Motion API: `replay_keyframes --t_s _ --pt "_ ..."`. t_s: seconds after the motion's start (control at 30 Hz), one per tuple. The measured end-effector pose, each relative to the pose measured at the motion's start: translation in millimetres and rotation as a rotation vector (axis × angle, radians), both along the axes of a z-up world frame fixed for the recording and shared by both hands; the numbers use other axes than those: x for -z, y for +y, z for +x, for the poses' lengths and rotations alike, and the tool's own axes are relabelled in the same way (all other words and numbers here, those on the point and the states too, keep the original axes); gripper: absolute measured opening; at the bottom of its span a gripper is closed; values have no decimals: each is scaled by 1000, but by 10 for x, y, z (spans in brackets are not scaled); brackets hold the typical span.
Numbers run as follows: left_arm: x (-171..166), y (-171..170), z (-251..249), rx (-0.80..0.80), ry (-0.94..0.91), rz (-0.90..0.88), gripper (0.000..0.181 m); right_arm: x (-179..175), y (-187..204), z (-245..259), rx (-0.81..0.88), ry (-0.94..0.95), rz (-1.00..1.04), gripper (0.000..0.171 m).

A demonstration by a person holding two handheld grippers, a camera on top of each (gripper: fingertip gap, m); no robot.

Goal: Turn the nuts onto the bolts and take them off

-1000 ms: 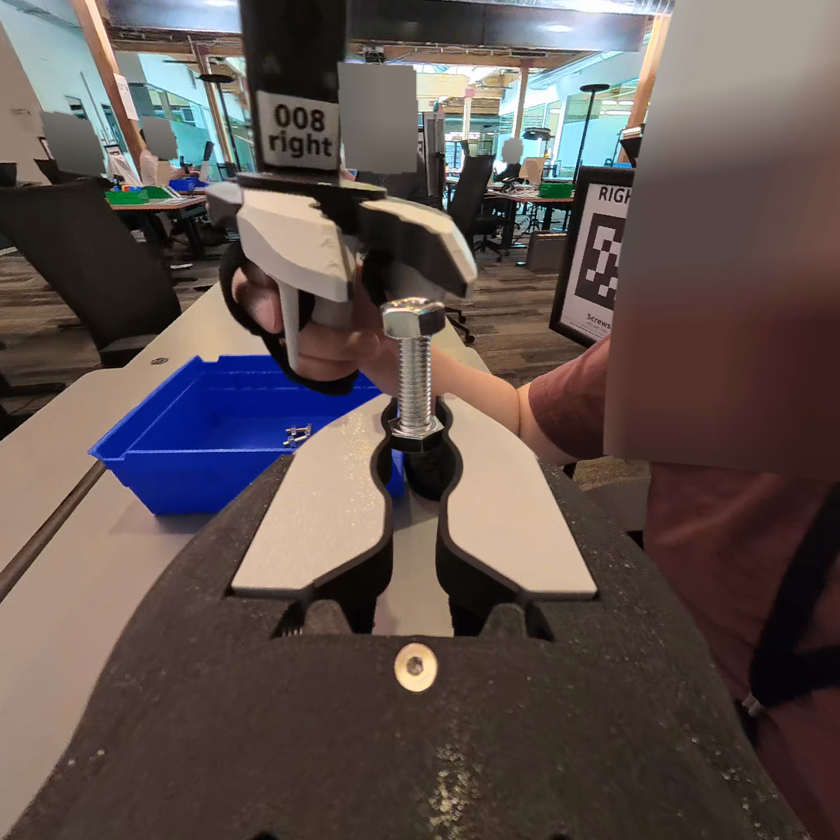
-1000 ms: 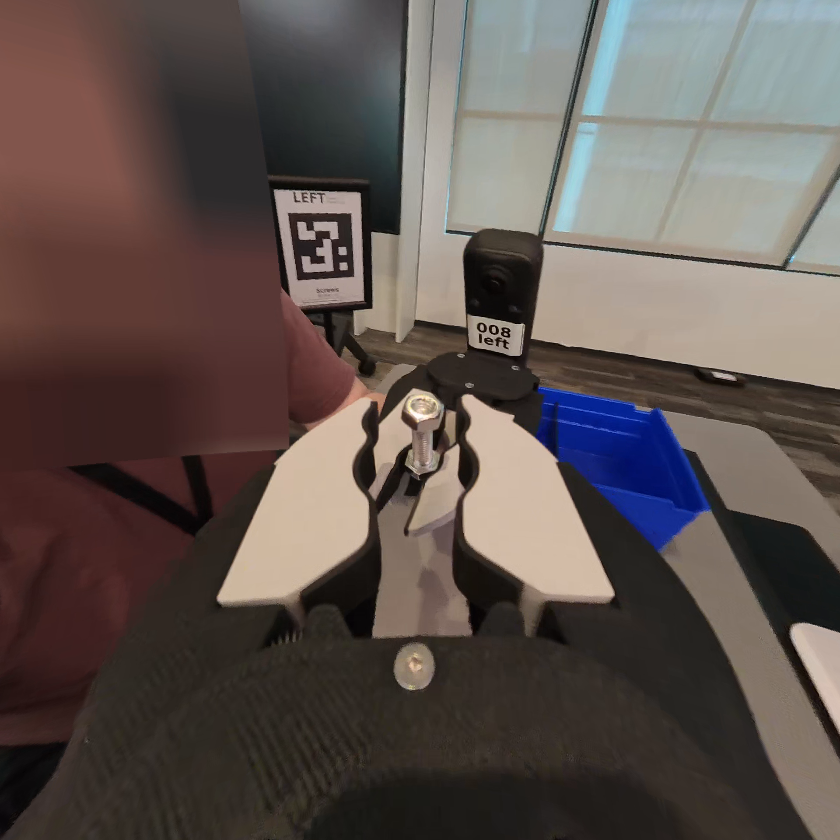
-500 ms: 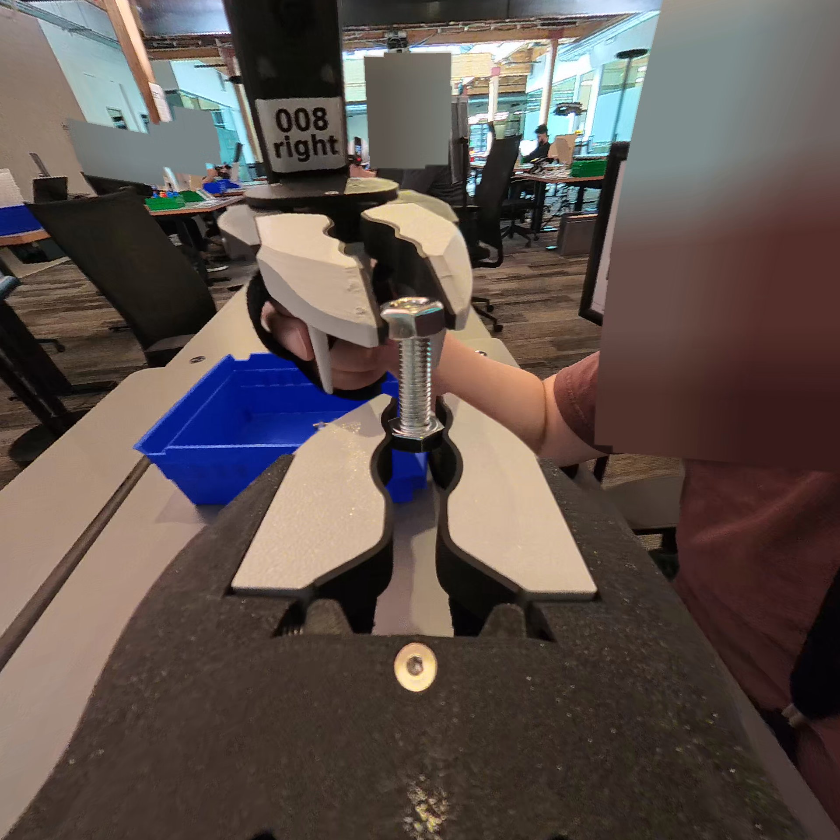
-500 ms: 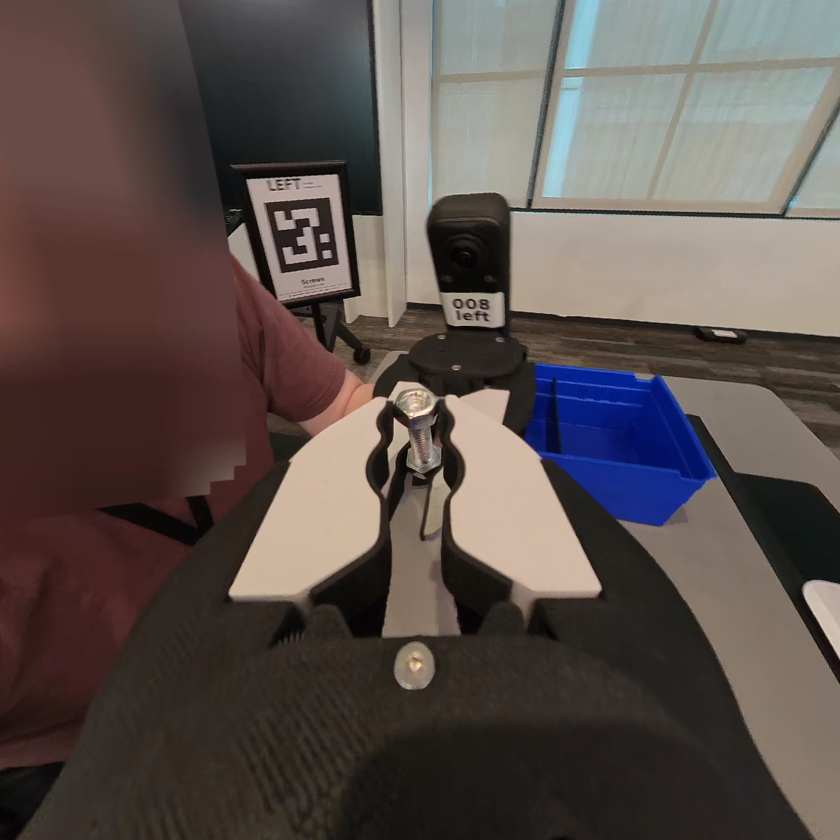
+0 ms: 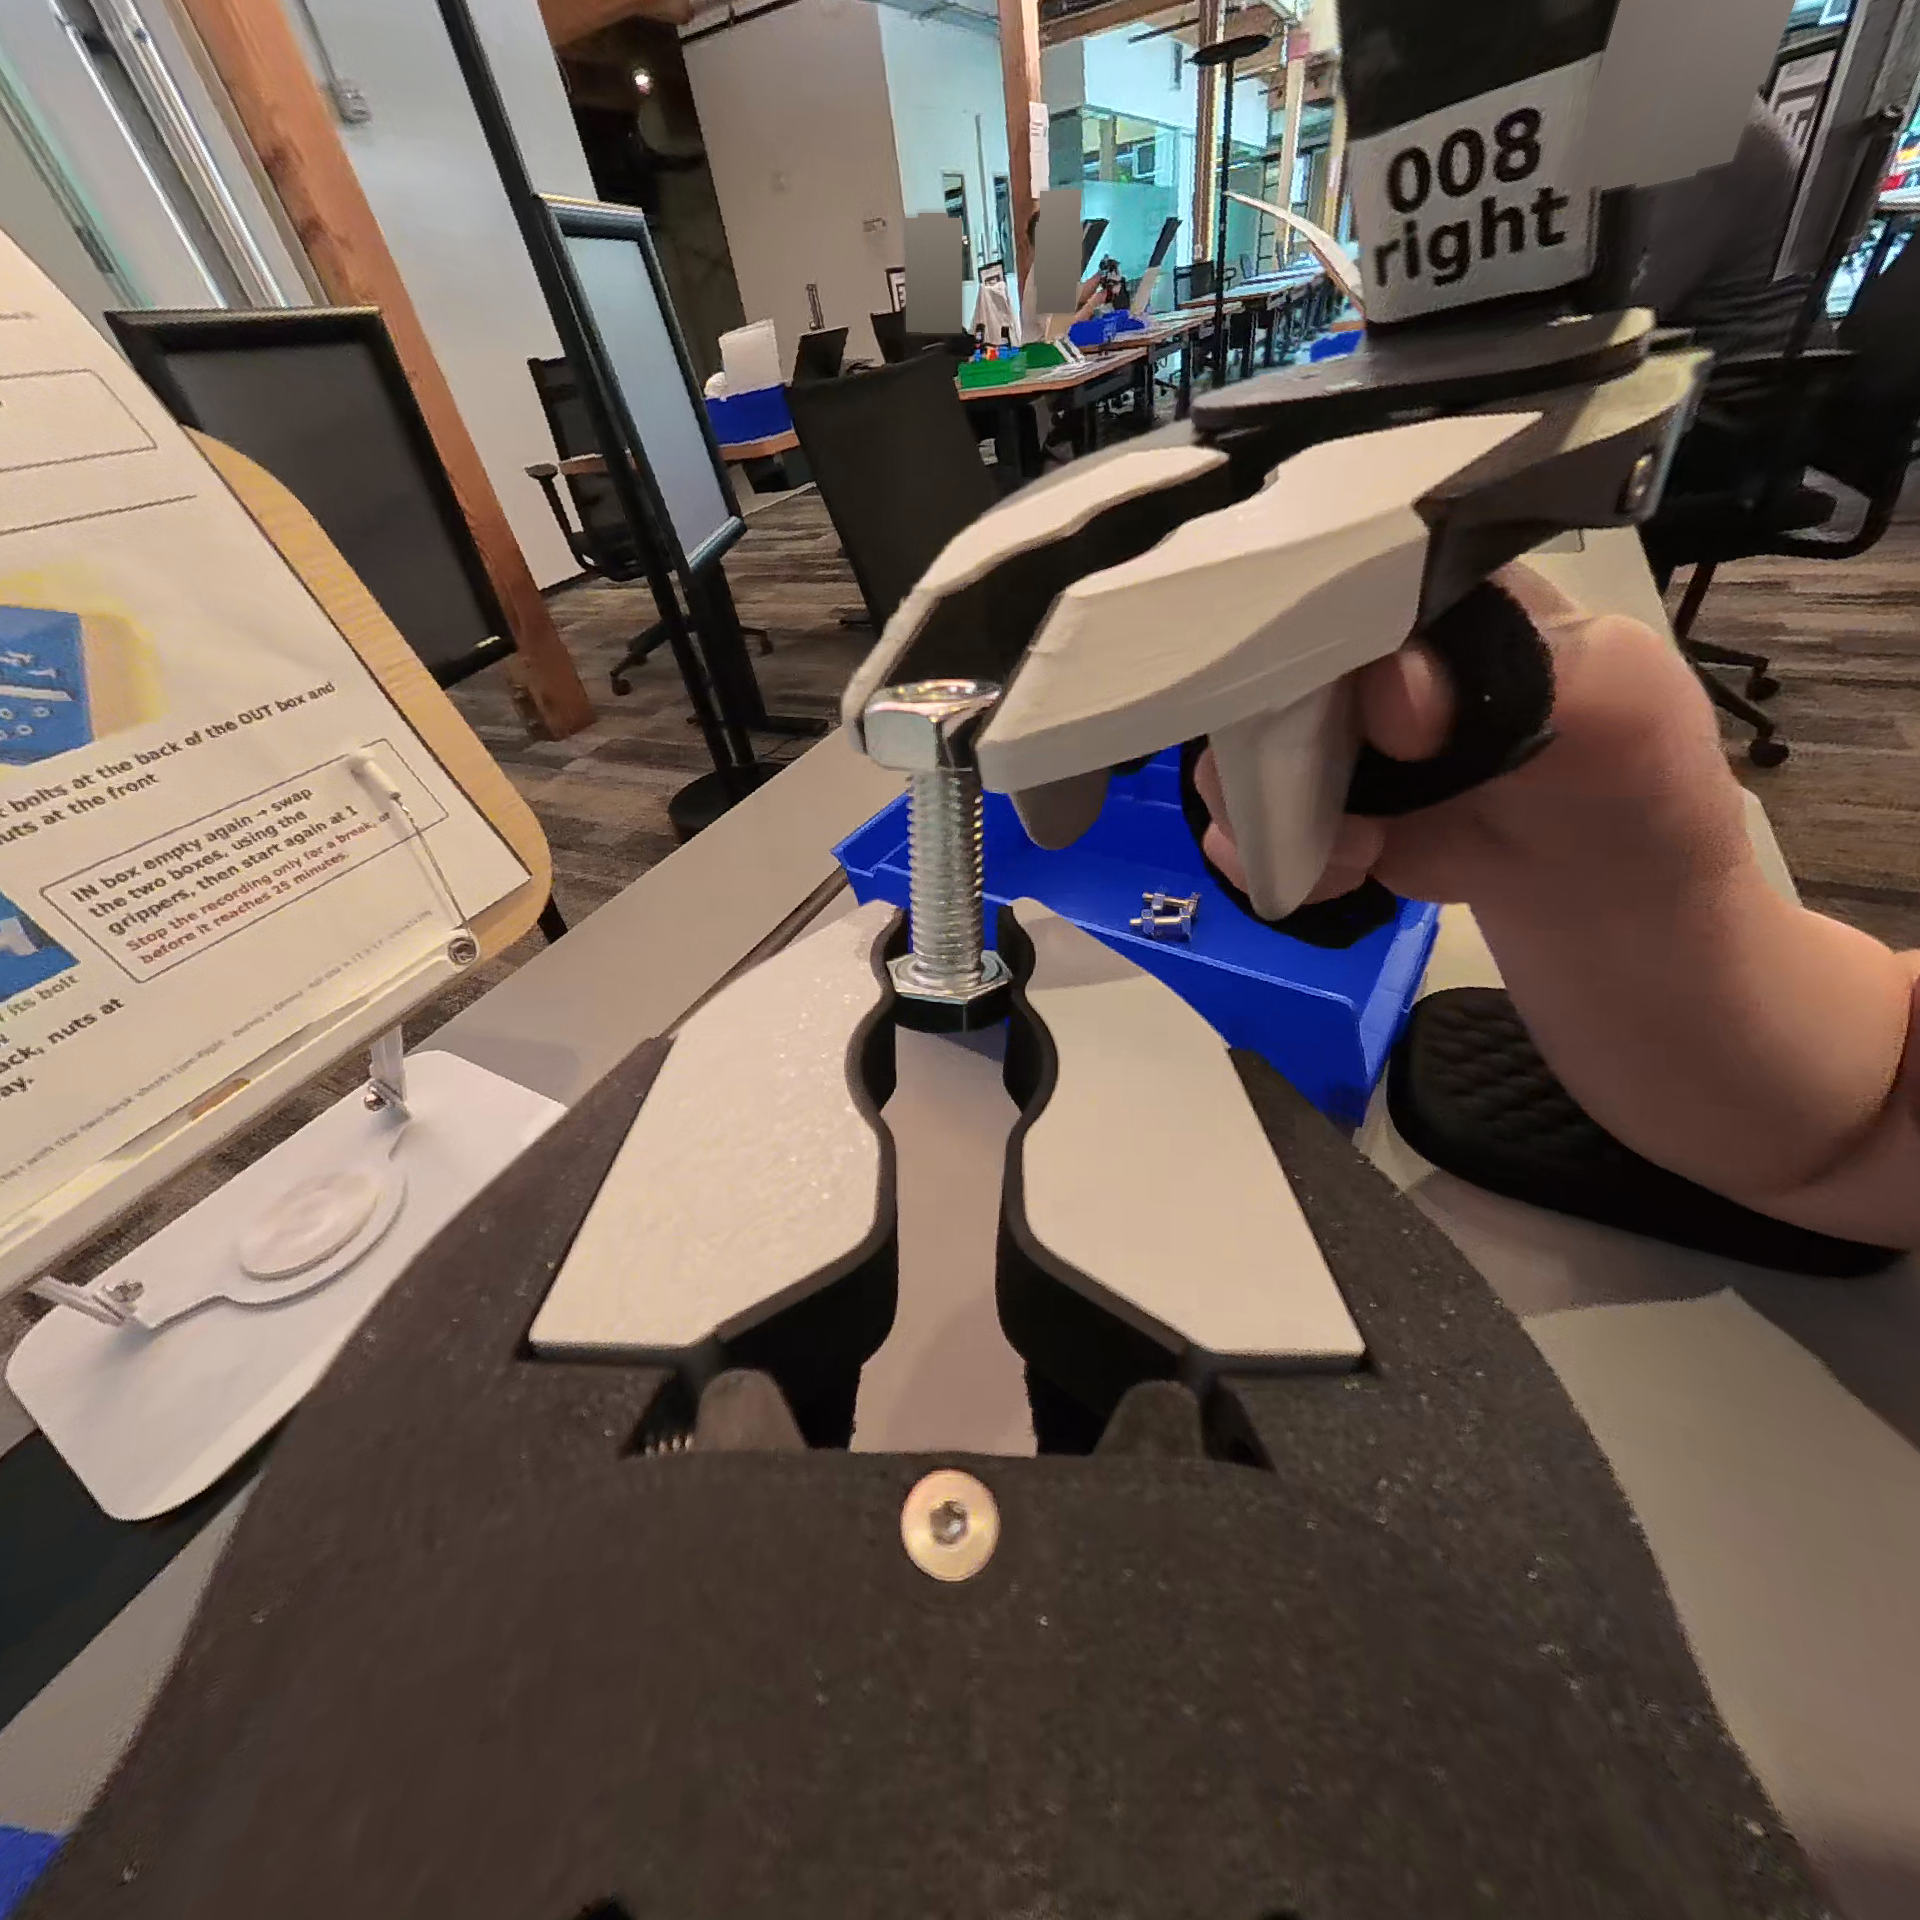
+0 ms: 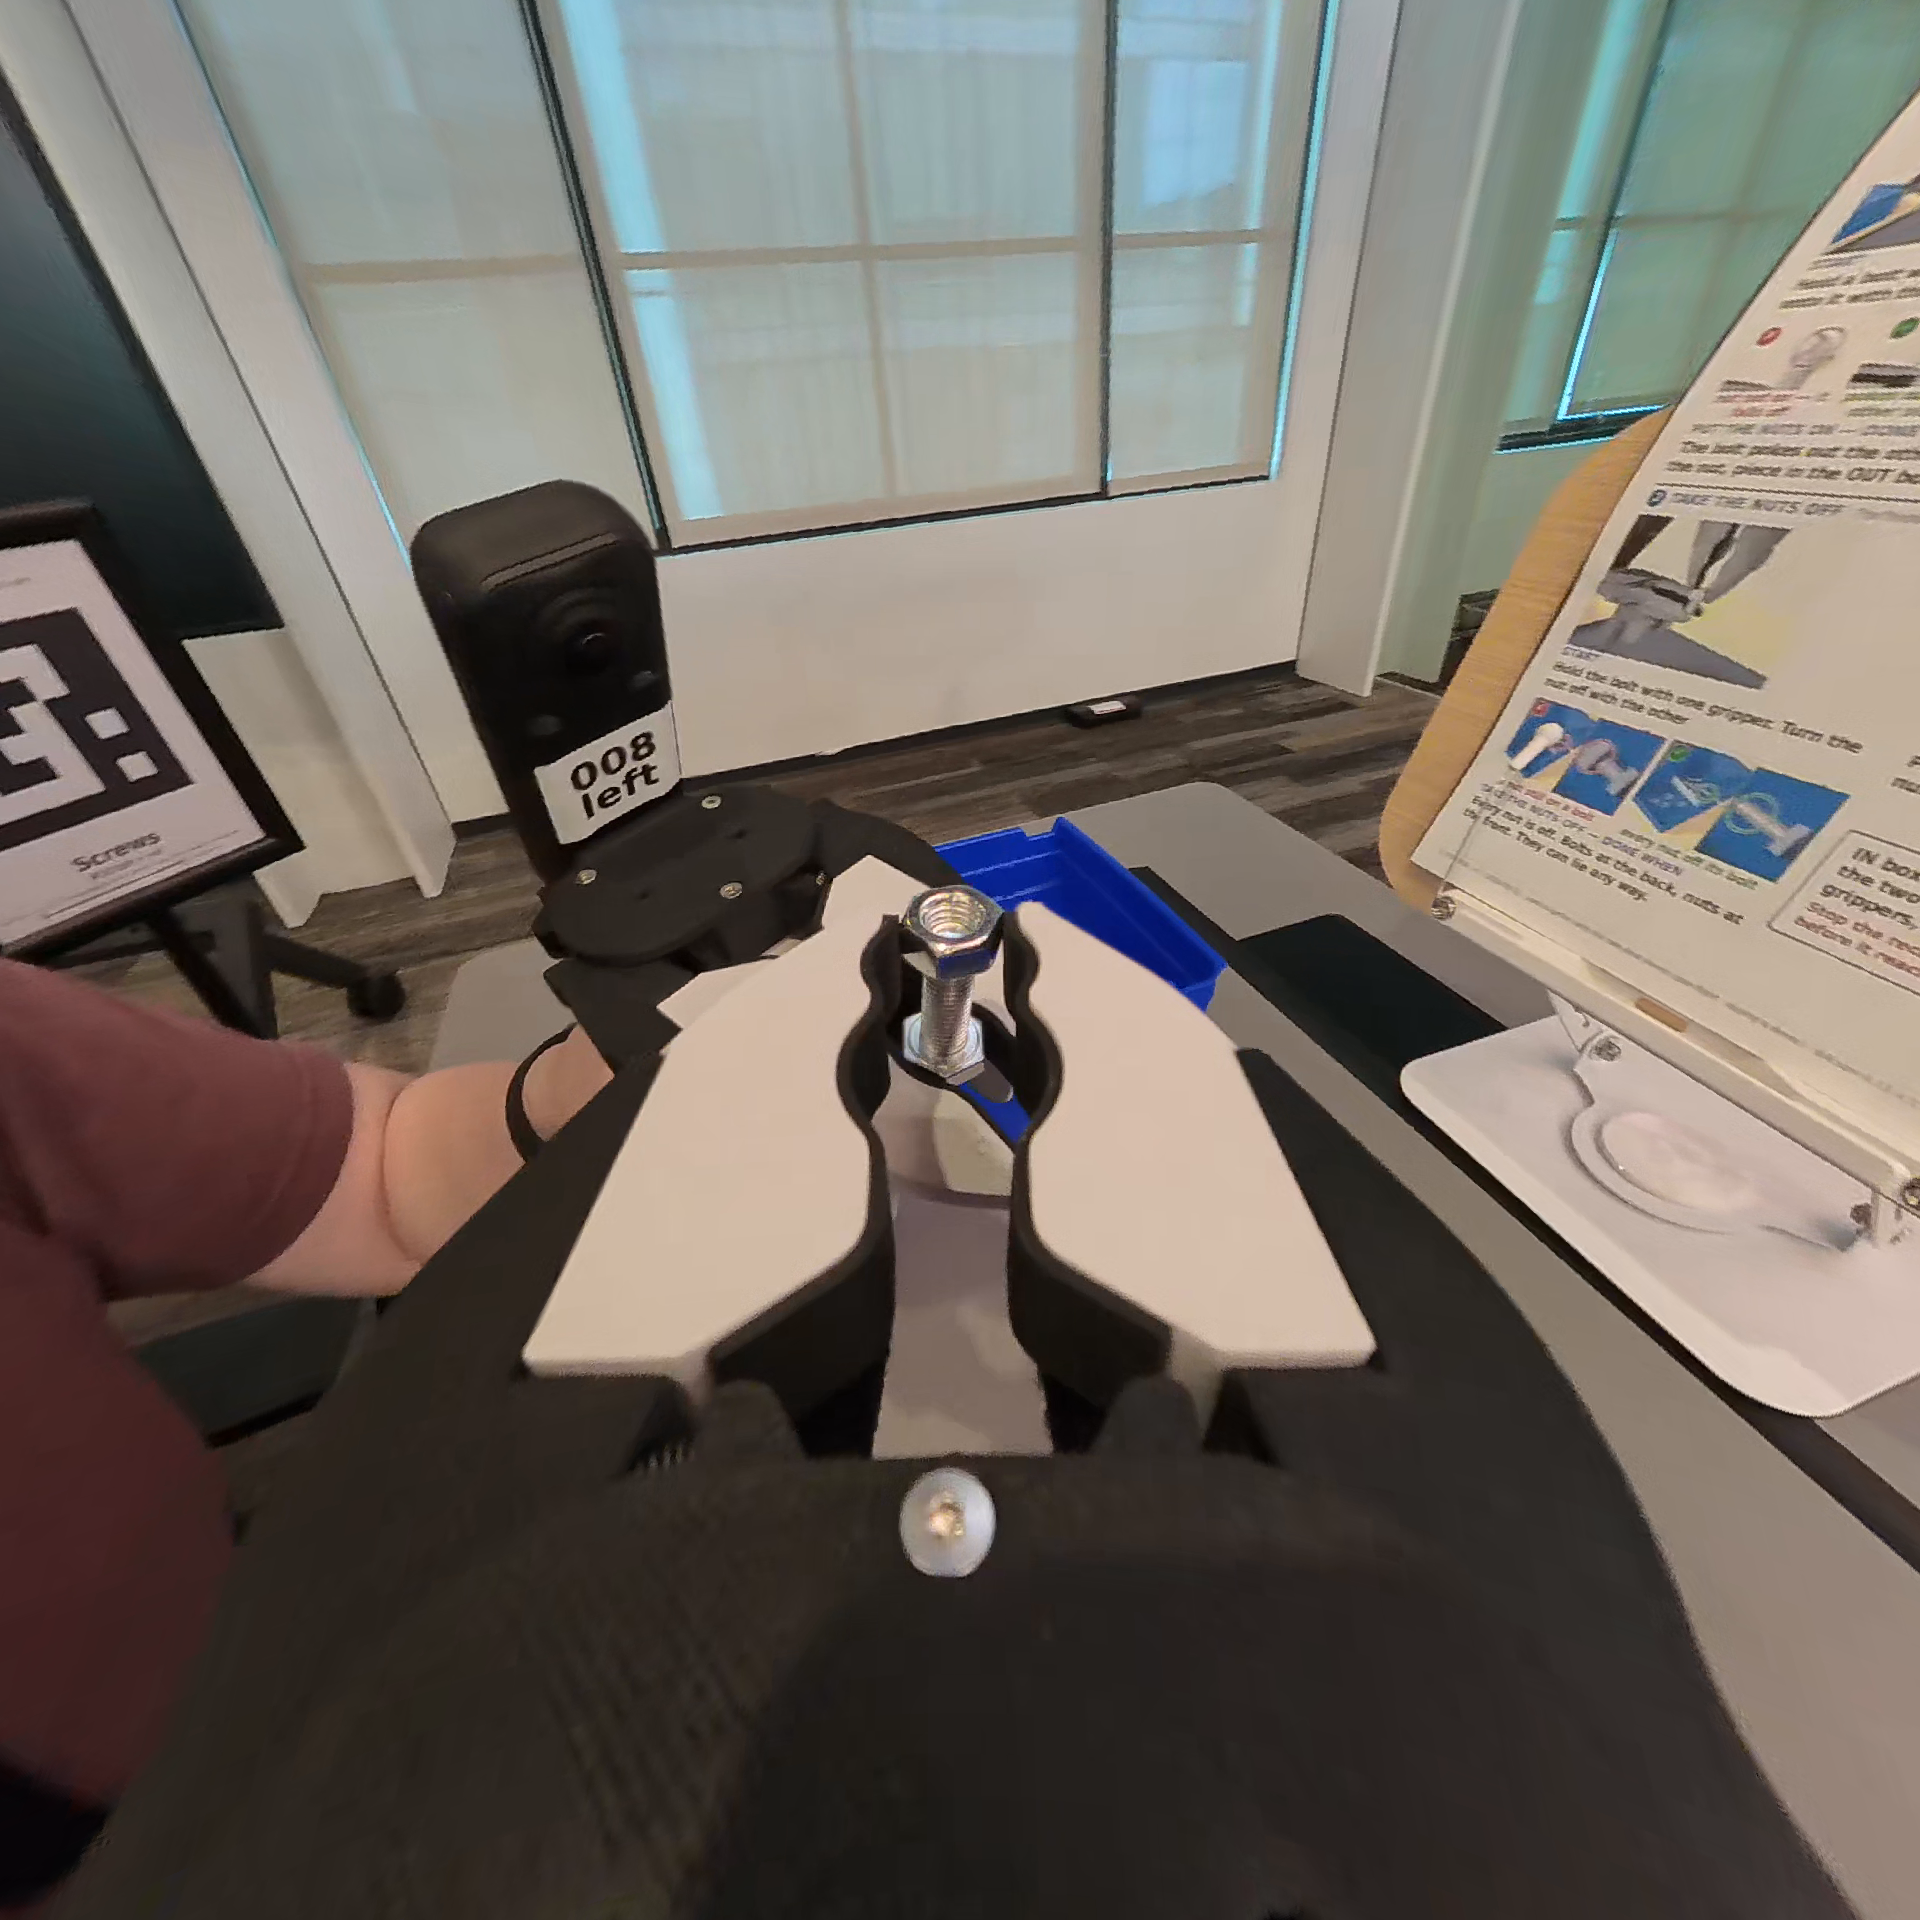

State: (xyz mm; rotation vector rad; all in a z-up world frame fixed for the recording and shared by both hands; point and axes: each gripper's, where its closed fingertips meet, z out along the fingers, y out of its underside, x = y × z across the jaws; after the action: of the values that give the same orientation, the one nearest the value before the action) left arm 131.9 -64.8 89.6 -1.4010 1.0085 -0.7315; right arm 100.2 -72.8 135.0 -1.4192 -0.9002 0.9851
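A silver bolt (image 5: 943, 842) stands upright between the two grippers. My left gripper (image 5: 948, 940) is shut on the hex nut (image 5: 948, 977) at the lower end of the thread. My right gripper (image 5: 940, 717) comes in from the upper right and is shut on the bolt's hex head (image 5: 920, 722). In the right wrist view my right gripper (image 6: 951, 935) clamps the head (image 6: 951, 928), and the nut (image 6: 943, 1047) sits below it in the left gripper's fingers (image 6: 748, 987).
A blue bin (image 5: 1257, 977) holding small bolts (image 5: 1169, 912) stands on the grey table (image 5: 582, 997) behind the grippers; it also shows in the right wrist view (image 6: 1101, 899). An instruction board (image 5: 208, 790) on a white base (image 5: 208, 1340) stands to the left. A black pad (image 5: 1517, 1132) lies under the person's hand. About 5 cm separates my left fingertips from my right.
My right gripper closed on the bolt head. It then swung round the bolt to the right side of the left wrist view, and both views turned toward the instruction board.
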Motion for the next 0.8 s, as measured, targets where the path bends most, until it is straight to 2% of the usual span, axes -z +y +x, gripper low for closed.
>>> replay_keyframes --t_s 0.23,0.33,0.37,0.5,0.6,0.67,0.8 --pt "-13 -29 7 35 -16 -25 15 -22 -23 -2 -15 10 3 20" --pt "-38 -93 29 87 -33 -37 16 -80 -110 30 -86 -2 35 44" --pt "-48 -125 39 115 -39 -41 16 -94 -154 57 -120 -20 61 47" --pt "-97 -420 121 352 -80 -93 15 -174 -360 173 -302 8 178 42" --pt "-155 -626 151 516 -143 -154 16 -191 -516 188 -471 75 123 36" --pt "-172 -682 154 570 -169 -182 16 -156 -546 176 -523 76 87 33" --pt "-106 -690 186 566 -127 -162 15 -143 -523 143 -549 104 25 31"
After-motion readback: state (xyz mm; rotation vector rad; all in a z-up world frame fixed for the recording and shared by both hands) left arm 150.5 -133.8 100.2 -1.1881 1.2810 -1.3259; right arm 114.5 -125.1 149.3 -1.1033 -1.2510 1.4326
